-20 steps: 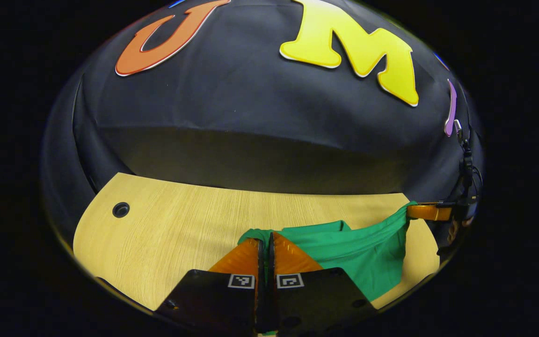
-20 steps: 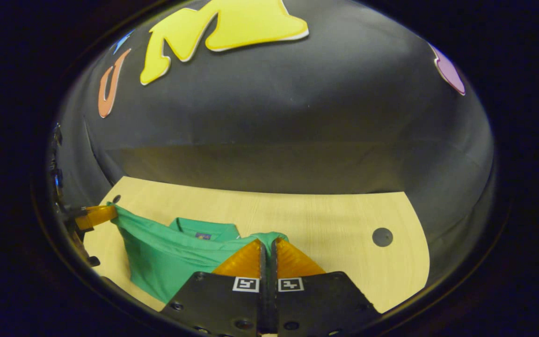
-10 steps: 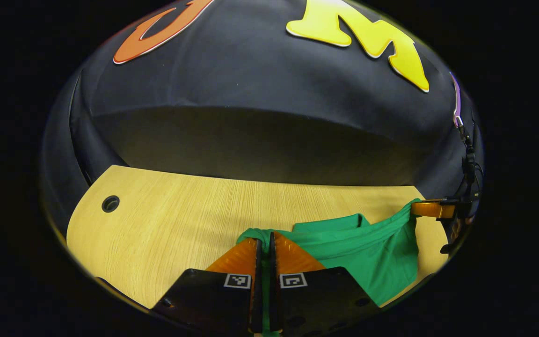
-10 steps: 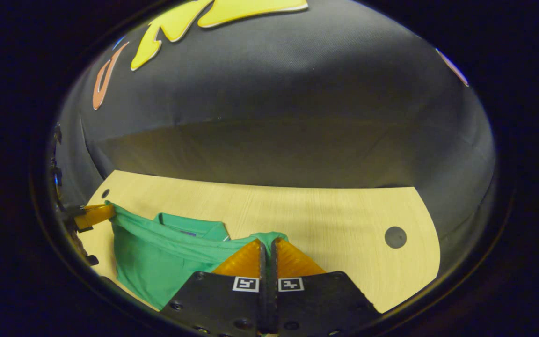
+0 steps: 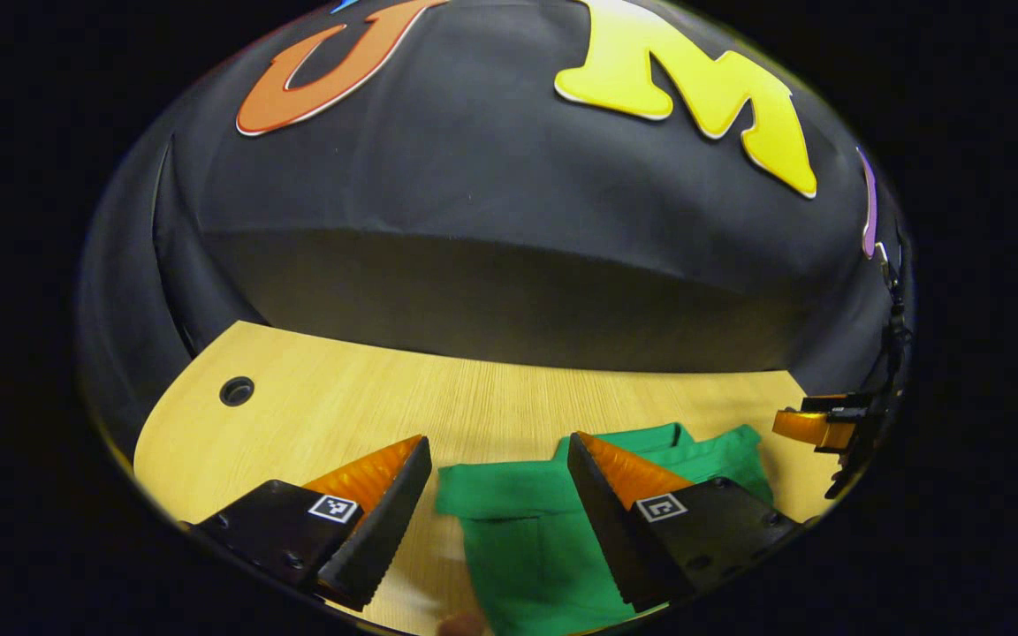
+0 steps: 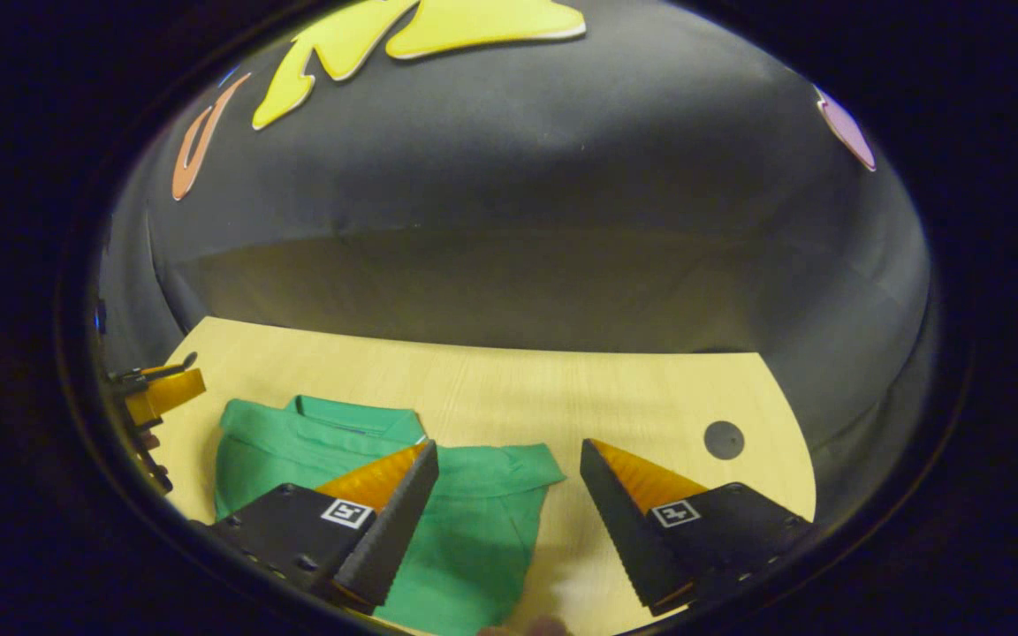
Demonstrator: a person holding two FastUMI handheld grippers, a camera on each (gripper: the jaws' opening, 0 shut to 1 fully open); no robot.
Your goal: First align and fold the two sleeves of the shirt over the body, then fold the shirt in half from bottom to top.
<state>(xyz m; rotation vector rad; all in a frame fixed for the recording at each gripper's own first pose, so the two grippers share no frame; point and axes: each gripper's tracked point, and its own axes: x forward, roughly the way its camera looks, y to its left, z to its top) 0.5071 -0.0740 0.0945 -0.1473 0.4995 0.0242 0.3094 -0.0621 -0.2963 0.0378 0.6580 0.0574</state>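
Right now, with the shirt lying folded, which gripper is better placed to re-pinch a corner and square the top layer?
Left, narrowly. The left gripper is open with the shirt spanning almost the whole gap between its fingers. The right gripper is open too, but bare table shows beside its corner.

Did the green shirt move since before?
Yes. The green shirt was held up stretched between both grippers; now it lies flat on the wooden table, both jaws open.

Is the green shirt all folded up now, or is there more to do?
It looks nearly finished. The shirt lies folded on the table, its hem edge up near the collar. Both the left hand-held gripper and right hand-held gripper are open above it. Only pulling away seems left.
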